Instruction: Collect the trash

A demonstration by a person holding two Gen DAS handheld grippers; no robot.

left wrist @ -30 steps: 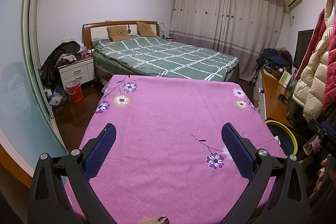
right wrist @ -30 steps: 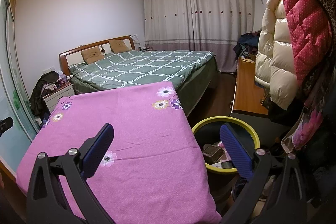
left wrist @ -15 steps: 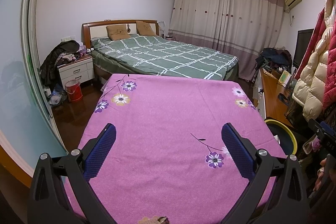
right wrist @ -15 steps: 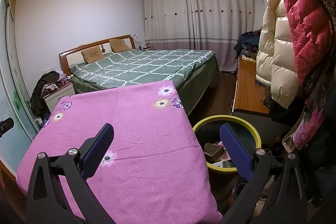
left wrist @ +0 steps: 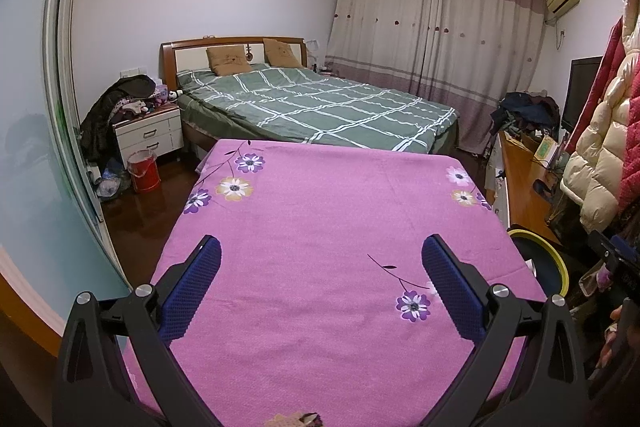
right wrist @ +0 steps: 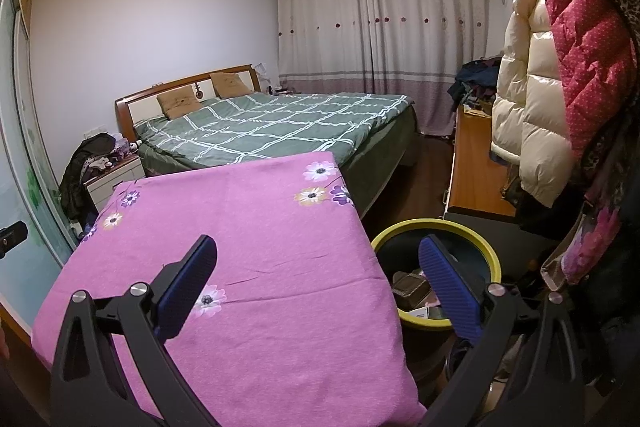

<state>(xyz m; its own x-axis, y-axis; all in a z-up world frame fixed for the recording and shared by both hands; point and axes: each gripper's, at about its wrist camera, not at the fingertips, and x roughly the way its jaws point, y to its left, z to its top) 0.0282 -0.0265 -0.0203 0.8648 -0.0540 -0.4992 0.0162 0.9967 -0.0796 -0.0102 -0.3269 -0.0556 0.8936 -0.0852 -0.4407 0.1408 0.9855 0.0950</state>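
Observation:
A black bin with a yellow rim [right wrist: 480,239] stands on the floor at the right edge of a table covered in a pink flowered cloth [right wrist: 256,219]. Inside the bin lie pieces of trash, among them a brown box [right wrist: 408,289]. My right gripper [right wrist: 318,259] is open and empty, over the table's right edge and the bin. My left gripper [left wrist: 320,259] is open and empty above the pink cloth [left wrist: 328,227]. The bin's rim [left wrist: 558,267] shows at the right of the left wrist view. No trash shows on the cloth.
A bed with a green checked cover [left wrist: 320,107] stands beyond the table. A white nightstand [left wrist: 146,135] and a red bucket [left wrist: 142,169] are at the left. A wooden desk [right wrist: 474,163] and hanging coats [right wrist: 560,67] are at the right.
Both views have shifted only slightly; the right gripper has drifted a little to the left relative to the bin. Both grippers stay open and empty.

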